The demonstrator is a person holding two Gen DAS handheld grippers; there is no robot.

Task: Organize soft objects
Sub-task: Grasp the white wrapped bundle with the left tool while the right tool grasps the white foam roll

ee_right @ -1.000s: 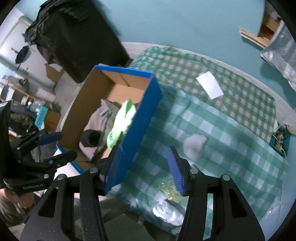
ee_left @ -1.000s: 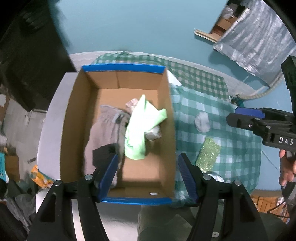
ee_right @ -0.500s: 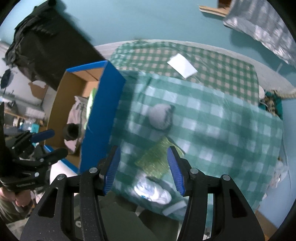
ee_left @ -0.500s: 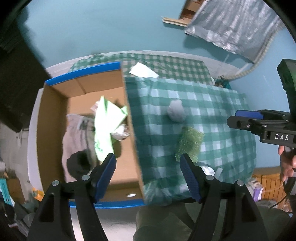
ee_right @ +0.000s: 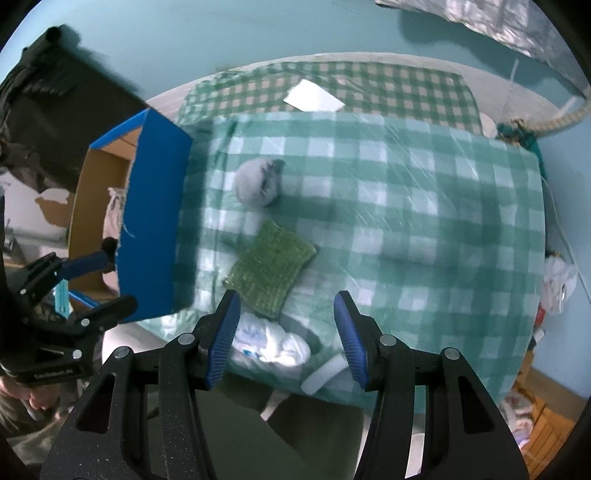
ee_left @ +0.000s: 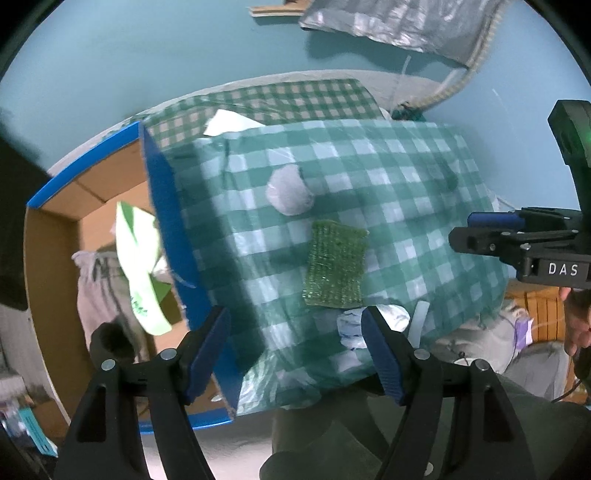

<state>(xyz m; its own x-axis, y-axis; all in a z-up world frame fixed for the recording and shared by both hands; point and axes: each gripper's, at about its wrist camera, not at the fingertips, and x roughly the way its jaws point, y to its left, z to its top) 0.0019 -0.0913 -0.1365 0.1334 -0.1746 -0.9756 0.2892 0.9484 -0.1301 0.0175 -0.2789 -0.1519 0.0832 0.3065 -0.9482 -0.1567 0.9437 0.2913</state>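
A green knitted cloth (ee_left: pixel 335 264) (ee_right: pixel 271 261) lies on the green checked tablecloth (ee_left: pixel 406 192) (ee_right: pixel 424 192). A grey balled sock (ee_left: pixel 288 190) (ee_right: pixel 258 181) lies just beyond it. A white crumpled cloth (ee_left: pixel 354 325) (ee_right: pixel 271 341) sits at the near table edge. A blue-edged cardboard box (ee_left: pixel 51 236) (ee_right: pixel 151 221) to the left holds a grey garment (ee_left: pixel 96 284) and a light green cloth (ee_left: pixel 138 254). My left gripper (ee_left: pixel 295 347) is open and empty above the near table edge. My right gripper (ee_right: pixel 286 332) is open and empty above the white cloth.
A white paper (ee_left: pixel 229 122) (ee_right: pixel 312 98) lies at the far side of the table. A small white flat object (ee_right: pixel 323 373) rests at the near edge. A silver sheet (ee_left: pixel 388 22) hangs on the blue wall. The right gripper also shows in the left wrist view (ee_left: pixel 517 240).
Both grippers have swung to the right, from over the box to over the table. The green cloth, sock and white cloth now sit in front of them. Both stay open.
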